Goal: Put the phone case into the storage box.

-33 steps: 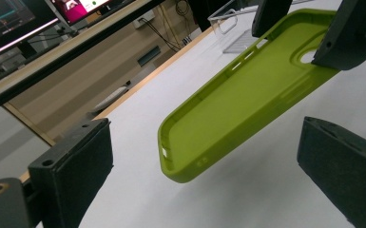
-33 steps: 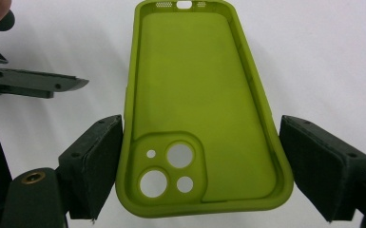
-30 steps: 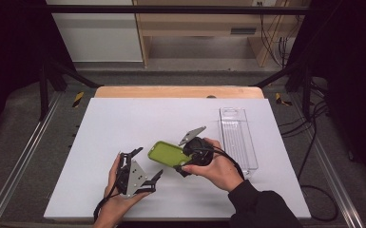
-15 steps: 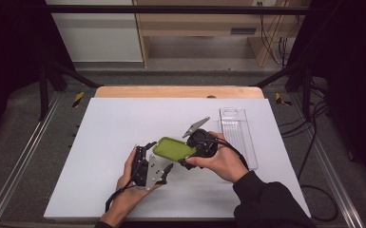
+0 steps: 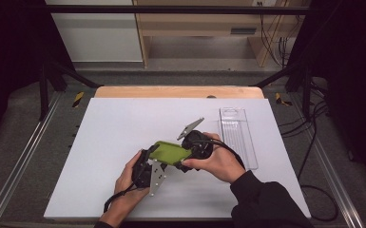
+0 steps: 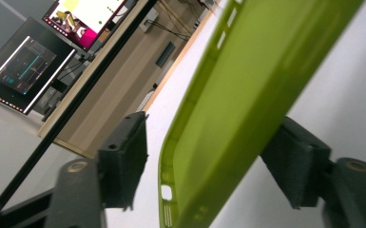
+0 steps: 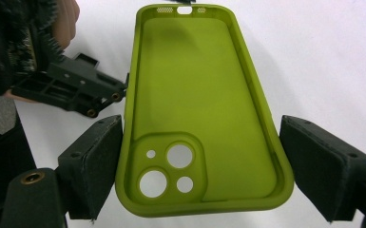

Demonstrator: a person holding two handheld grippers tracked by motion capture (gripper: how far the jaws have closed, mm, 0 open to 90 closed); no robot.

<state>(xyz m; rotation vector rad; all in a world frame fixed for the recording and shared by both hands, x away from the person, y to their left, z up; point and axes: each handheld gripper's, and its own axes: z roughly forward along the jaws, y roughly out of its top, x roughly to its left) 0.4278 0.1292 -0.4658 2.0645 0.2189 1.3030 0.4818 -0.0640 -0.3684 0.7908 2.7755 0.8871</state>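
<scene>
A lime-green phone case [image 5: 171, 152] hangs just above the white table [image 5: 100, 142], hollow side up. My right gripper [image 5: 184, 154] is shut on its camera-hole end [image 7: 166, 166], a pad against each long edge [image 7: 202, 156]. My left gripper [image 5: 150, 156] comes in from the left, and its jaws have just been closing with the case's other end [image 6: 237, 104] between them. In the left gripper view one pad [image 6: 123, 161] stands a little apart from the case's rim, so this gripper [image 6: 209, 147] is open.
A clear plastic tray [image 5: 237, 137] lies on the table to the right of my right hand. A wooden strip [image 5: 178, 91] runs along the table's far edge. Metal rails [image 5: 24, 156] flank both sides of the table.
My left gripper has moved right, up to the case, and its jaws now straddle the case's near end. The right gripper has lifted the case slightly and kept its grip.
</scene>
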